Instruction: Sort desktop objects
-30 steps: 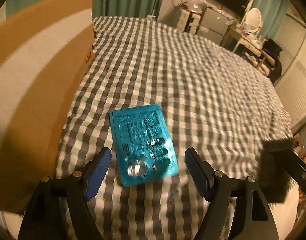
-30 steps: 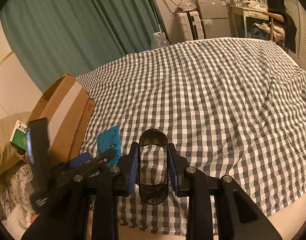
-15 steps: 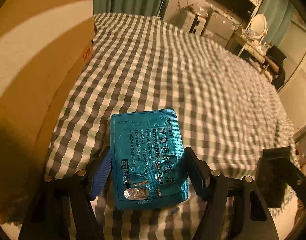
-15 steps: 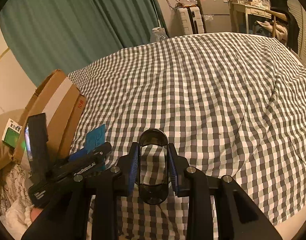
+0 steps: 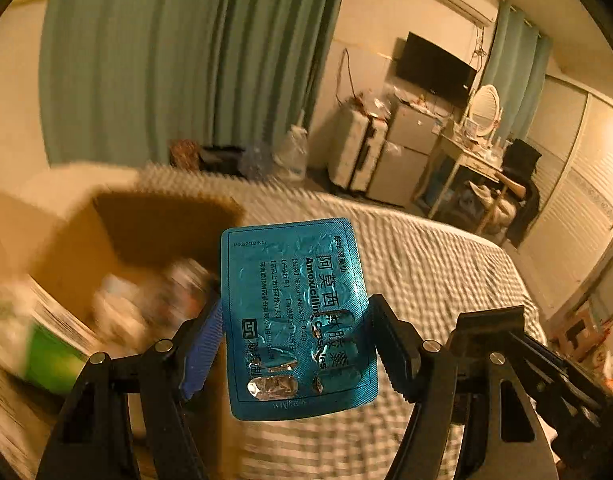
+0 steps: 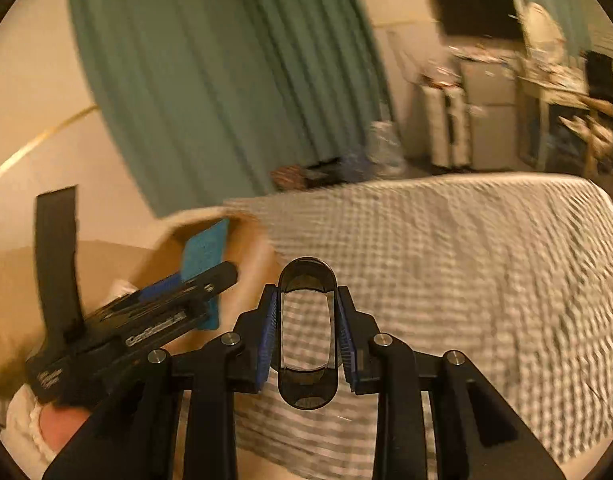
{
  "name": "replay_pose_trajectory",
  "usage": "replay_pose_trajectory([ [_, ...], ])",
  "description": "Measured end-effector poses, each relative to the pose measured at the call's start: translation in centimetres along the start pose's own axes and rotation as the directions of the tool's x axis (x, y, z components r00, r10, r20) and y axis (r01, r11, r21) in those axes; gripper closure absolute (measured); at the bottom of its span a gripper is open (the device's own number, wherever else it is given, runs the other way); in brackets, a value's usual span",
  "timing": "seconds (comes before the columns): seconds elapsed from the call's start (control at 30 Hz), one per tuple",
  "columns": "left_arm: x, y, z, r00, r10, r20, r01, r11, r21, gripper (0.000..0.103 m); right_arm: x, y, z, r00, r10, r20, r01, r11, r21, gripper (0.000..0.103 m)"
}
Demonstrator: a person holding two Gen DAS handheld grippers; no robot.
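Note:
My left gripper is shut on a blue blister pack of capsules, its pads pressing the pack's two long edges. The pack stands upright, lifted off the bed beside an open cardboard box. From the right wrist view the same pack and left gripper show at the left, against the box. My right gripper is shut on a dark oval see-through case, held upright above the checked bed cover. The right gripper also appears at the lower right of the left wrist view.
The box holds several blurred items, and a green and white carton lies to its left. Green curtains hang behind. Suitcases, a small fridge and a dressing table stand beyond the bed. A hand grips the left tool.
Both grippers have risen off the bed and tilted up. The left closed on the blister pack and lifted it toward the box, whose open inside now shows. The right still holds the oval case.

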State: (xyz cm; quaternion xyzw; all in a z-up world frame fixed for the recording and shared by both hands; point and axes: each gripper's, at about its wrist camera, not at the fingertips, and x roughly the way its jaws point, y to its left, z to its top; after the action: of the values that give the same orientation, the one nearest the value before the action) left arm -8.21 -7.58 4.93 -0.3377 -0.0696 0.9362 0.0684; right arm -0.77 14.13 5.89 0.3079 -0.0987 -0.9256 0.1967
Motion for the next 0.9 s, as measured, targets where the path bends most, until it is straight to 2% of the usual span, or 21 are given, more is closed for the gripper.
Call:
replay_pose_trajectory([
  [0.07,-0.6,2.5,1.9,0.998,0.060,-0.002,-0.060,0.997,0.047,0.030,1.4,3.0,0.9,0.998,0.061,-0.012,-0.061,0.998,-0.025,0.076],
  [0.17,-0.3,6.2,3.6,0.993,0.119,-0.006,-0.119,0.990,0.074,0.030,4.9,6.3,1.2,0.987,0.151,-0.056,-0.152,0.988,0.000,0.076],
  [0.23,0.4,8.6,4.0,0.985,0.168,-0.026,-0.166,0.984,0.064,0.030,7.0,8.0,1.4,0.983,0.165,-0.086,-0.165,0.986,0.009,0.076],
  [0.37,2.2,11.9,4.6,0.986,0.162,-0.045,-0.161,0.987,0.030,0.028,9.5,10.0,1.7,0.983,0.149,-0.105,-0.151,0.988,-0.019,0.075],
  [0.4,2.6,12.3,4.6,0.984,0.172,-0.052,-0.171,0.985,0.038,0.025,10.0,10.2,1.6,0.982,0.151,-0.116,-0.154,0.988,-0.018,0.063],
  [0.43,3.0,12.6,4.6,0.978,0.197,-0.062,-0.194,0.980,0.047,0.017,10.6,10.2,1.6,0.983,0.130,-0.128,-0.133,0.991,-0.017,0.052],
  [0.47,3.4,13.0,4.5,0.968,0.240,-0.078,-0.237,0.970,0.055,0.007,10.4,9.8,1.7,0.986,0.112,-0.126,-0.114,0.993,-0.012,0.024],
  [0.5,3.7,13.3,4.5,0.960,0.263,-0.092,-0.259,0.964,0.060,0.003,10.2,9.2,1.6,0.986,0.125,-0.108,-0.125,0.992,0.005,0.017],
  [0.57,4.1,13.2,4.2,0.960,0.262,-0.103,-0.256,0.965,0.060,0.002,9.8,7.8,1.8,0.987,0.142,-0.079,-0.139,0.989,0.048,0.017],
  [0.7,3.5,12.6,3.6,0.962,0.252,-0.106,-0.246,0.967,0.065,0.002,8.0,6.8,2.0,0.997,0.048,-0.061,-0.046,0.999,0.020,0.017],
  [0.83,1.0,11.2,3.4,0.972,0.230,-0.050,-0.227,0.972,0.063,0.001,5.0,4.8,2.8,0.995,-0.100,-0.004,0.100,0.995,-0.016,0.012],
  [0.9,-0.5,10.0,4.0,0.977,0.211,-0.016,-0.209,0.976,0.053,0.000,3.5,4.0,3.1,0.991,-0.134,0.030,0.135,0.990,-0.034,0.010],
])
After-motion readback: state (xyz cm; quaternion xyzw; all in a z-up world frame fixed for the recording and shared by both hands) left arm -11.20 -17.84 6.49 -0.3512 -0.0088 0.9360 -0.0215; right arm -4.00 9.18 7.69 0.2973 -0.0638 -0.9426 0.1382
